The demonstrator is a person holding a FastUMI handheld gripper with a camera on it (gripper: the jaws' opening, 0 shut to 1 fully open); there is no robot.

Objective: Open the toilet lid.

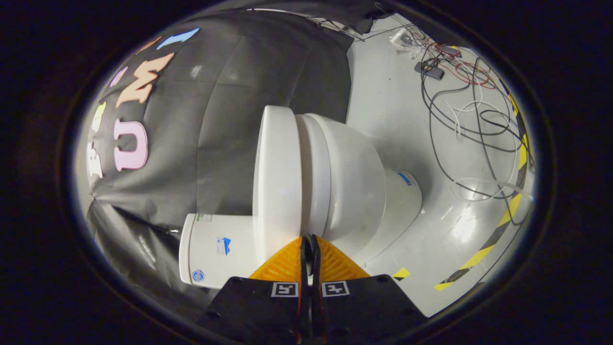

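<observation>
Gripper (pixel 309 239) fingers pressed together, nothing clamped, tips at toilet lid (pixel 278 177) edge. Lid seen down against toilet bowl (pixel 349 182); tank (pixel 215 249) beside lid.

Test booth, mock bathroom.
A toilet (pixel 330 187) on a bare pale floor (pixel 397 120), black cloth wall (pixel 268 81), loose cables (pixel 459 96), striped hazard tape (pixel 498 230).

Rolled camera rides the tongs (pixel 309 241), facing the nearby toilet (pixel 335 177) side-on.
</observation>
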